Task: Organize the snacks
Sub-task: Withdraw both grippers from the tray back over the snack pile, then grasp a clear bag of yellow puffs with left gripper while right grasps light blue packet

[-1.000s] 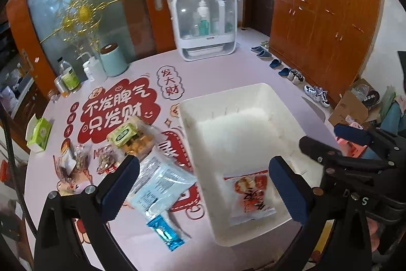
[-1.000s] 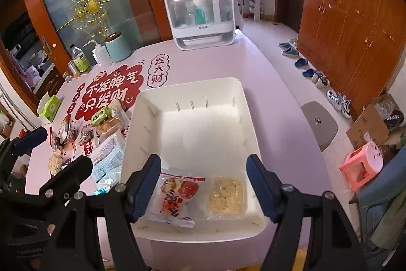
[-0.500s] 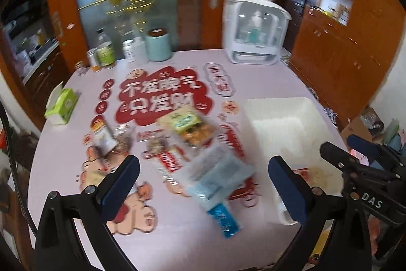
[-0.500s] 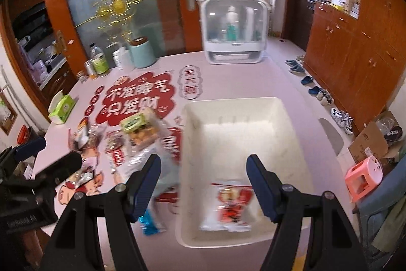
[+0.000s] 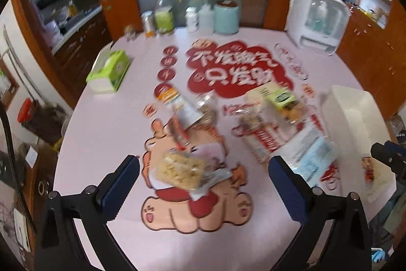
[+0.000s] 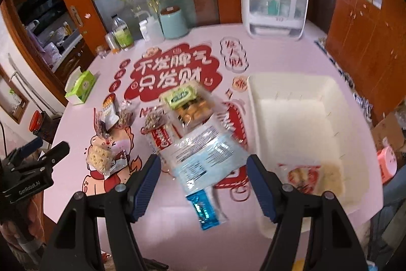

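Several snack packets lie on the pink table. My left gripper [image 5: 203,179] is open and empty above a clear pack of pale crackers [image 5: 180,170]. My right gripper [image 6: 203,184] is open and empty above a light-blue packet [image 6: 205,156] and a small blue wrapper [image 6: 203,208]. A white bin [image 6: 299,83] at the right holds a red packet [image 6: 299,175] and a pale cracker pack [image 6: 332,174]. A green-lidded biscuit pack [image 6: 186,102] lies left of the bin. The left gripper also shows in the right wrist view [image 6: 38,153].
A green tissue box [image 5: 109,70] sits at the table's left edge. Bottles and a mint canister [image 5: 225,17] stand at the back. A white cabinet [image 6: 274,1] stands at the back right. A pink stool [image 6: 387,164] is on the floor past the table's right edge.
Both grippers have swung left, away from the bin and over the loose snacks. The left now faces the cracker pack, the right the light-blue packet. Both stayed open and empty.
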Motion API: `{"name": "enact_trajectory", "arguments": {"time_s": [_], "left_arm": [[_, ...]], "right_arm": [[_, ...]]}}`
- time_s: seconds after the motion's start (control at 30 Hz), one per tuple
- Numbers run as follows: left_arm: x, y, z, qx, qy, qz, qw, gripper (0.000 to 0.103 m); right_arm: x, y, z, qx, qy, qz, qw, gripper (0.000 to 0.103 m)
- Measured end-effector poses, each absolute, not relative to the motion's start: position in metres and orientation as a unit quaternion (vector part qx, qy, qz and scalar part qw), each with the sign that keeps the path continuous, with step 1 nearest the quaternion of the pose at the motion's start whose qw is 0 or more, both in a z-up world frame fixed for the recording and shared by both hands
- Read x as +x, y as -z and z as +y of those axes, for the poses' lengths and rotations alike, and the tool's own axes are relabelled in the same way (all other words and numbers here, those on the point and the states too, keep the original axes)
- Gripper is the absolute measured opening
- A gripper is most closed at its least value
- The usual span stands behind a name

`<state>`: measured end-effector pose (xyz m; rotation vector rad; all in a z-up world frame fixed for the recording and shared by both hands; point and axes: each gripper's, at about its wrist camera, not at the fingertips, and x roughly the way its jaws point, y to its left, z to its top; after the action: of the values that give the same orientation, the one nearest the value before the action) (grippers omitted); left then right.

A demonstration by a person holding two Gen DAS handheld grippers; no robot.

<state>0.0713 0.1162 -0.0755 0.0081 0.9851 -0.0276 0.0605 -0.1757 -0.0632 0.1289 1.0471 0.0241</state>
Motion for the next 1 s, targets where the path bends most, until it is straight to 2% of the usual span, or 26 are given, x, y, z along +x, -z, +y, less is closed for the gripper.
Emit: {"name": "enact_trajectory", "arguments": {"time_s": [0.43, 0.77, 0.87, 1.0], "left_arm": [[0.131, 0.187, 0.192, -0.094, -0.038, 0.567, 0.817, 0.101], [0.148, 0.223, 0.190, -0.111, -0.053, 0.591, 0.798, 0.101], [0.152, 0.228, 0.185, -0.118, -0.054, 0.600, 0.789, 0.101], [0.161, 0.237, 0.181, -0.129, -0.068, 0.610, 0.779, 0.101]], "right_arm": [[0.105, 0.177, -0.166, 0.162, 0.090, 0.586, 0.789, 0.070], [0.113, 0.223, -0.175, 0.231, 0.174, 0.569, 0.770, 0.070], [0.115, 0.223, -0.175, 0.222, 0.188, 0.562, 0.774, 0.074], [0.115, 0.232, -0.180, 0.246, 0.186, 0.559, 0.770, 0.085]]}}
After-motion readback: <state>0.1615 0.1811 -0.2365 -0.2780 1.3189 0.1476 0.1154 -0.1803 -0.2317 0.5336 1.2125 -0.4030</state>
